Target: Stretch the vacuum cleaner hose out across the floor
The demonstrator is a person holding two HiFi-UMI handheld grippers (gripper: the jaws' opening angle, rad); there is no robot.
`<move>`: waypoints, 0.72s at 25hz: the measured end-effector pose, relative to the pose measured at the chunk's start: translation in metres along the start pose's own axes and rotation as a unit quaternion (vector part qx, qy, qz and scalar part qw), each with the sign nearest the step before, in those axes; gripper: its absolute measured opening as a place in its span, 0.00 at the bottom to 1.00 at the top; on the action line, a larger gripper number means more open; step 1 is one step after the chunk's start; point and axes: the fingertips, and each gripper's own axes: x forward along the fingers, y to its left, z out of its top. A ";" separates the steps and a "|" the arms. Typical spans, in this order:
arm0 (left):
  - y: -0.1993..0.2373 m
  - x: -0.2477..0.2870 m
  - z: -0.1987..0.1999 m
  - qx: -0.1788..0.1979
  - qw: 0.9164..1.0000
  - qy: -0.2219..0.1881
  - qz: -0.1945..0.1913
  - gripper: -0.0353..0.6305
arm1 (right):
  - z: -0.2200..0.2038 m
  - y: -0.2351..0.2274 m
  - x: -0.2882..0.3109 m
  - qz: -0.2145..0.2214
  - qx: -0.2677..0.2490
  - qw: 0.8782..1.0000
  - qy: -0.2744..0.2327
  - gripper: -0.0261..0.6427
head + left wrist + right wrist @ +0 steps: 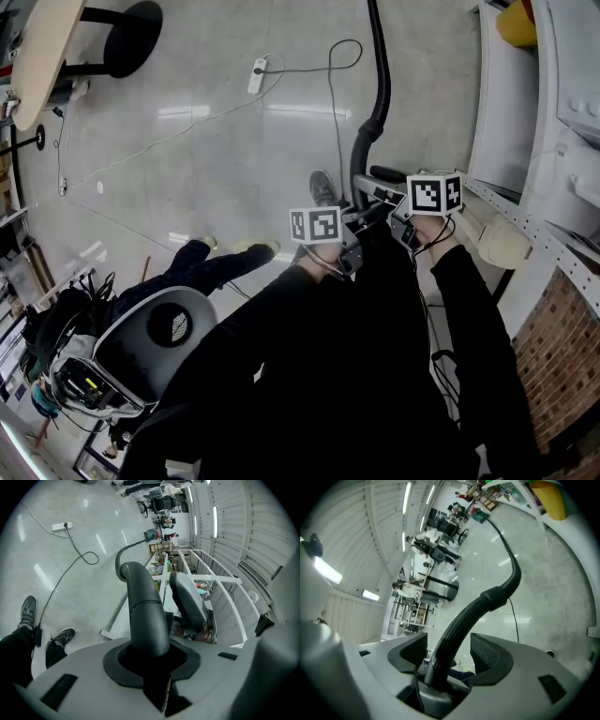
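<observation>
The vacuum cleaner hose (380, 84) lies on the floor (234, 159) alongside the white rack (511, 122). From there it rises through a thicker cuff (497, 595) into a stiff curved end tube (457, 630), which comes up to both of my tools.

I judge the long black part to be soft and light. It should bend and trail after whatever I pull, and it would kink or fold if I pinched it there. The curved end tube looks like hard, smooth plastic. That is the place to hold, on my side of the cuff, where the pads have something solid to bite. Being round and slick, it may twist in the grip, so I would keep a second hold beside the first.

My left tool (150, 660) is narrowed right down and clamped round that tube. My right tool (449, 656) stands wide, its ribbed pads (490, 658) either side of the tube with a gap showing, so it grips nothing yet.

Further from the rack than the hose, a white power strip (257, 75) lies on the floor, and its thin cable (333, 103) loops close by the hose. A dragged hose could catch it. A grey-backed chair (155, 342) stands well away from the rack.
</observation>
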 end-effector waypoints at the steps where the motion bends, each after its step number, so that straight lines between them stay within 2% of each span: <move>1: -0.002 0.005 -0.004 -0.004 1.000 0.001 -0.009 0.20 | -0.005 -0.001 0.007 -0.006 -0.011 0.999 0.029 0.48; 4: -0.014 0.011 -0.009 -0.048 0.997 0.001 -0.058 0.20 | -0.021 -0.001 0.017 0.005 -0.021 0.995 0.098 0.48; 5: -0.023 0.008 -0.007 -0.079 0.993 -0.004 -0.092 0.20 | -0.022 0.001 0.015 0.027 -0.005 0.995 0.101 0.48; 6: -0.034 0.004 -0.003 -0.118 0.984 -0.011 -0.131 0.20 | -0.021 0.002 0.013 0.054 0.024 0.994 0.091 0.48; 7: -0.044 -0.001 0.003 -0.156 0.973 -0.019 -0.170 0.20 | -0.018 0.003 0.010 0.081 0.059 0.992 0.074 0.48; 9: -0.063 -0.011 0.013 -0.220 0.944 -0.030 -0.244 0.20 | -0.012 0.000 0.006 0.128 0.121 0.984 0.028 0.48; 10: -0.075 -0.016 0.017 -0.242 0.928 -0.032 -0.281 0.20 | -0.008 -0.001 0.006 0.152 0.141 0.978 0.004 0.48; 12: -0.099 -0.024 0.023 -0.260 0.899 -0.031 -0.352 0.20 | -0.001 0.000 0.010 0.204 0.178 0.962 -0.043 0.48; 14: -0.115 -0.029 0.026 -0.266 0.878 -0.031 -0.397 0.20 | 0.007 0.003 0.018 0.256 0.221 0.937 -0.090 0.48; 16: -0.121 -0.033 0.030 -0.283 0.860 -0.043 -0.423 0.20 | 0.016 0.004 0.026 0.297 0.257 0.909 -0.138 0.48; 18: -0.129 -0.038 0.036 -0.305 0.835 -0.065 -0.454 0.20 | 0.028 0.008 0.026 0.342 0.274 0.878 -0.194 0.48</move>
